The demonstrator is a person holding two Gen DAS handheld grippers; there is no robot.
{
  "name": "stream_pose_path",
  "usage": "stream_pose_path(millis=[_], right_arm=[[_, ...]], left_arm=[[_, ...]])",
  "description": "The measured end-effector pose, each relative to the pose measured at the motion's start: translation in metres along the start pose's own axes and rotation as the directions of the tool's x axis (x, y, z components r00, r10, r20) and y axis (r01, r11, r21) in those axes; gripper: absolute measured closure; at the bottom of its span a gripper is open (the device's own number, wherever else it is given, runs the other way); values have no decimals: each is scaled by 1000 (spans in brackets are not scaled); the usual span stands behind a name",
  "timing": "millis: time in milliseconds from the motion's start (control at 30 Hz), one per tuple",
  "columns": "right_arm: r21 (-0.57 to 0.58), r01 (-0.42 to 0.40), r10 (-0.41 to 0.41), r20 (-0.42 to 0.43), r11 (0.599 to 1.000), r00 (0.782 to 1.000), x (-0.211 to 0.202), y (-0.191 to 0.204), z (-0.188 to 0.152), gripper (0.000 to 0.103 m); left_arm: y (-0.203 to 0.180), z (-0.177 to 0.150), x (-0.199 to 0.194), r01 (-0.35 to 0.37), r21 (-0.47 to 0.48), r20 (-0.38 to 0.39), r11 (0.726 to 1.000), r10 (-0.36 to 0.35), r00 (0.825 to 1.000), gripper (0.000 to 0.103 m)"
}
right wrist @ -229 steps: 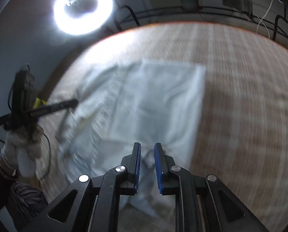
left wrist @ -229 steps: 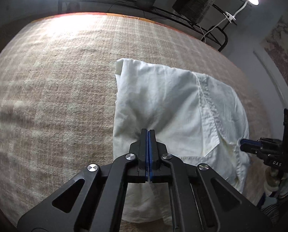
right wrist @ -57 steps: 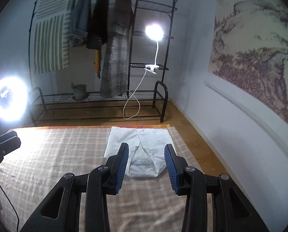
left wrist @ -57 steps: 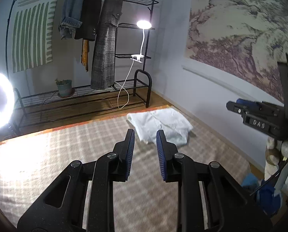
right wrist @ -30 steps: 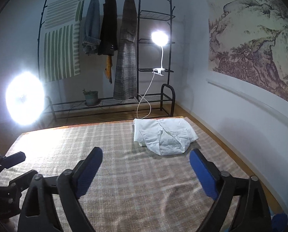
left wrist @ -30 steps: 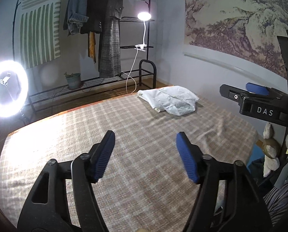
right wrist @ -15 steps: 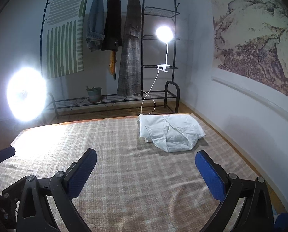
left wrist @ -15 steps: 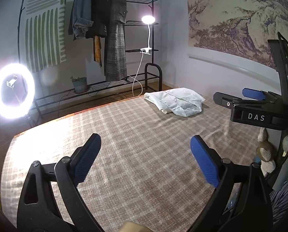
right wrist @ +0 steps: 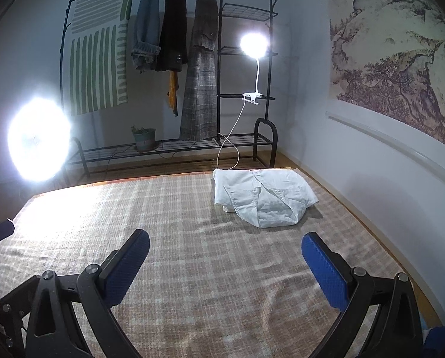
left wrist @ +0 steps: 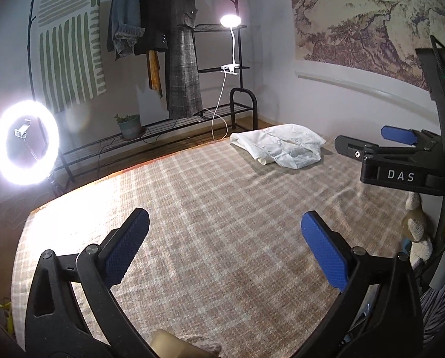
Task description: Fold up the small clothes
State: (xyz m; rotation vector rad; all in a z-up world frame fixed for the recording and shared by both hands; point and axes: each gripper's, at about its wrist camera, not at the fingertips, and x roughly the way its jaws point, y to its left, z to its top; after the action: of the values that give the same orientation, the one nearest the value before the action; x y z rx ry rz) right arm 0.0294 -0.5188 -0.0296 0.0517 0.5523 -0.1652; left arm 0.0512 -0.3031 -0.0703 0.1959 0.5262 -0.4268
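A white shirt [left wrist: 280, 146] lies folded in a loose bundle at the far right corner of the beige checked cloth [left wrist: 210, 208]. It also shows in the right wrist view [right wrist: 262, 198]. My left gripper [left wrist: 224, 240] is wide open and empty, held well back over the near part of the cloth. My right gripper [right wrist: 225, 264] is wide open and empty too, also far from the shirt. The right gripper's body [left wrist: 398, 161] shows at the right edge of the left wrist view.
A black clothes rack [right wrist: 210, 68] with hanging coats stands behind the surface. A ring light [left wrist: 25, 143] glares at the left. A clip lamp [right wrist: 254, 46] shines on the rack. A potted plant [right wrist: 144, 138] sits on the rack's low shelf. A wall runs along the right.
Both grippers have opened wide and pulled back from the shirt. The shirt now lies let go at the far corner, where before both grippers worked on it close up.
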Motion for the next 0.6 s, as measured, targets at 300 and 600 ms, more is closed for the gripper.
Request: stream_pose_path(millis=[300,600], right_arm=[[-6,-3,3,-1,1000,1000,2,5,0,0],[-7,-7,7,0,1000,1000,4,9,0,0]], left_arm=[[3,-3,4,1,-6,-28,1000,-1,1000,0],[5,-3,4,-5,-19,-24,1000,4,1000,0]])
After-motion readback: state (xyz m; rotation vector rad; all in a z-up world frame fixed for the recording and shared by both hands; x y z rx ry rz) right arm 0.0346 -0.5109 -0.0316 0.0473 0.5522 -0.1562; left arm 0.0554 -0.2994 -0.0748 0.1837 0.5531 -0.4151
